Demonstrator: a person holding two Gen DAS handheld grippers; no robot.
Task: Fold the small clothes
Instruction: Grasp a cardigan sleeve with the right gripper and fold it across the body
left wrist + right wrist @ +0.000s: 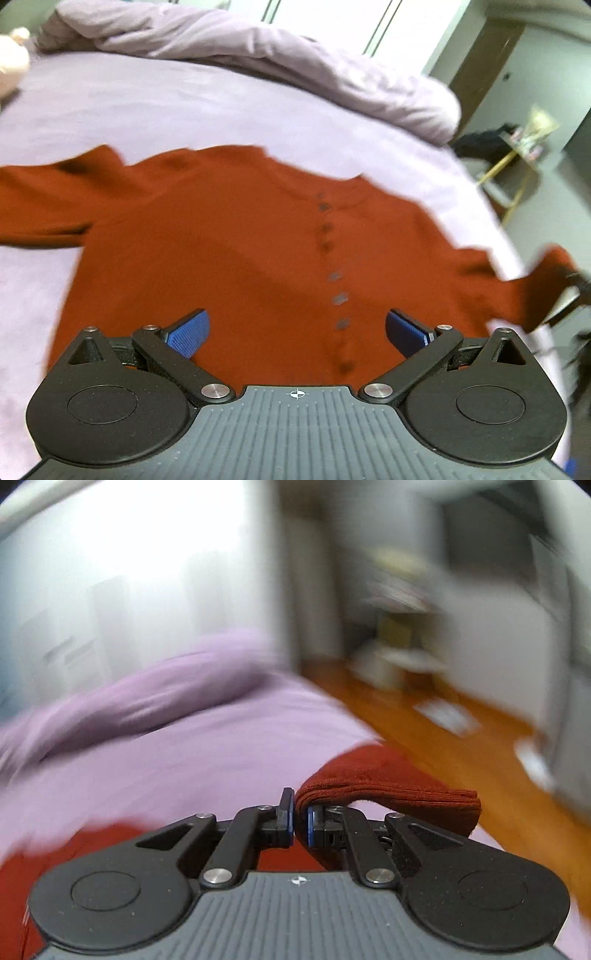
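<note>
A rust-red buttoned cardigan (229, 251) lies spread flat on the lilac bed sheet (147, 107), its row of dark buttons running down the middle. My left gripper (297, 332) hovers over its lower hem, blue pads wide apart and nothing between them. One sleeve stretches off to the left, the other (546, 284) reaches the bed's right edge, where a dark gripper part shows. In the right wrist view my right gripper (300, 825) is shut on the folded cuff of that sleeve (388, 786), which drapes over the right finger.
A rumpled lilac duvet (280, 62) is piled along the far side of the bed. A pale soft toy (13, 62) lies at the far left. Beyond the bed's right edge are a wooden floor (424, 723), a small yellow-legged table (513, 166) and blurred furniture.
</note>
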